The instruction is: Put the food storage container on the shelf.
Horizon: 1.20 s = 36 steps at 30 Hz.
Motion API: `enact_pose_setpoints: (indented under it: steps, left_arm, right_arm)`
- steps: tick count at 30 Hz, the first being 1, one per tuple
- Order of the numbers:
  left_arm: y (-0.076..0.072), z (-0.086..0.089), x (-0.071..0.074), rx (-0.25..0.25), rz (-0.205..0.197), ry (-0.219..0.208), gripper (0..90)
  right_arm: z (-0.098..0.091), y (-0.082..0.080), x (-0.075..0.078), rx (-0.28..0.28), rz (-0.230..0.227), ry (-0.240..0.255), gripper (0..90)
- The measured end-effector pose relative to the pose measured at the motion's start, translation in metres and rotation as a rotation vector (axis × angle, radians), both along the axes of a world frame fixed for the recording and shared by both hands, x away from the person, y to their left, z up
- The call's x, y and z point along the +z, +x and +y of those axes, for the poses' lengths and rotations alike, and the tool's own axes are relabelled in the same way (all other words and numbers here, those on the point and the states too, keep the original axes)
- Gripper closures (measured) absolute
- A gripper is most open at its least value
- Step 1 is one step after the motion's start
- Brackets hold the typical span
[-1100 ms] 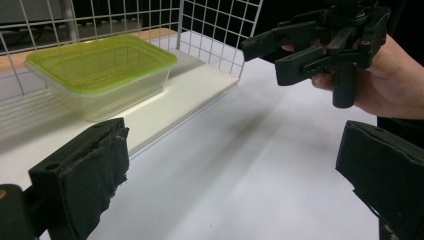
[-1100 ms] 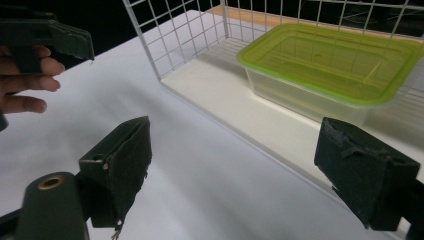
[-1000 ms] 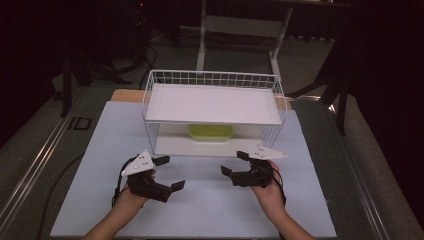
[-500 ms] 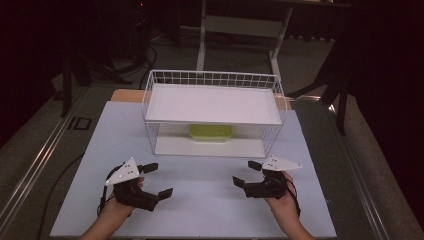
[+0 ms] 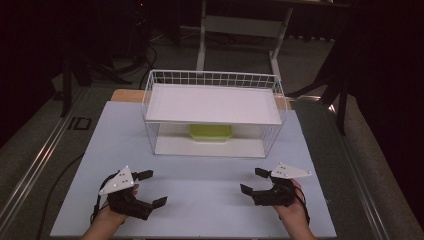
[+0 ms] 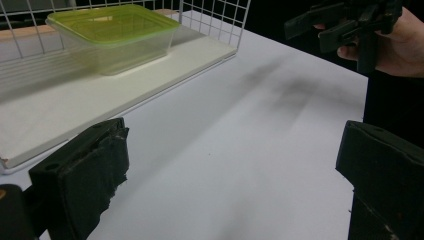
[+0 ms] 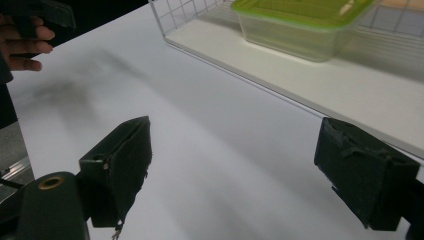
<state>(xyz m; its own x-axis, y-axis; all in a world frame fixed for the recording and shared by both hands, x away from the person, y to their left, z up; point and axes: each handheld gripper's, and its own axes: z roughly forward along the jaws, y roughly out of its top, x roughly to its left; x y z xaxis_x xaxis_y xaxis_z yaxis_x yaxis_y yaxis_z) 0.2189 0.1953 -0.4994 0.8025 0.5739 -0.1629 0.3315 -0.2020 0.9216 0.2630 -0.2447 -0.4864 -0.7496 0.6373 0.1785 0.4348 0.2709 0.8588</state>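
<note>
Green-lidded clear container [image 5: 210, 132] sits at frame centre on the lower shelf of the white wire rack [image 5: 212, 78] — untouched. Left gripper [image 5: 151, 188] at lower left and right gripper [image 5: 251, 181] at lower right hover over the white table sheet [image 5: 200, 192], jaws spread wide and empty — both well apart from the container.

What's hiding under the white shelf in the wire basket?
A clear box with a green lid sits on the bottom board of the wire basket, under the white shelf. What is inside the box cannot be made out.

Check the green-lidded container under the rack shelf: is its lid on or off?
On. The green lid lies flat across the clear container, covering its rim in both gripper views. Whether it is snapped tight cannot be told.
</note>
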Motion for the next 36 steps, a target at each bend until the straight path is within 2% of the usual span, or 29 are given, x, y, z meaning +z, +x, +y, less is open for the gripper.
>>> enact_pose_setpoints:
  steps: [5, 14, 15, 19, 23, 26, 29, 32, 36]
  left_arm:
    - [-0.004, 0.001, -0.005, 0.002, 0.001, 0.018, 1.4]
    - [-0.005, 0.003, -0.013, 0.009, 0.007, 0.001, 1.4]
    - [-0.006, 0.003, -0.014, 0.009, 0.006, 0.003, 1.4]
    - [-0.005, 0.001, -0.016, 0.011, 0.003, 0.002, 1.4]
    - [-0.005, 0.001, -0.016, 0.015, -0.006, -0.005, 1.4]
    - [-0.005, 0.002, -0.016, 0.017, -0.014, -0.004, 1.4]
    - [-0.004, 0.003, -0.016, 0.017, -0.020, -0.013, 1.4]
    - [-0.005, 0.003, -0.014, 0.014, -0.032, -0.014, 1.4]
    - [-0.007, 0.003, -0.009, 0.009, -0.054, -0.023, 1.4]
  right_arm:
    - [-0.006, -0.005, -0.003, 0.000, -0.001, -0.024, 15.4]
    - [-0.019, -0.009, -0.007, 0.007, -0.006, -0.022, 15.4]
    - [-0.019, -0.009, -0.008, 0.004, -0.016, -0.034, 15.4]
    - [-0.018, -0.005, -0.016, 0.014, -0.015, -0.033, 15.4]
    - [-0.019, -0.003, -0.021, 0.022, -0.032, -0.042, 15.4]
    - [-0.020, -0.002, -0.024, 0.025, -0.017, -0.026, 15.4]
    - [-0.017, -0.003, -0.028, 0.041, -0.021, -0.055, 15.4]
    - [-0.015, -0.004, -0.030, 0.067, -0.007, -0.040, 15.4]
    - [-0.012, -0.008, -0.029, 0.085, -0.030, -0.043, 15.3]
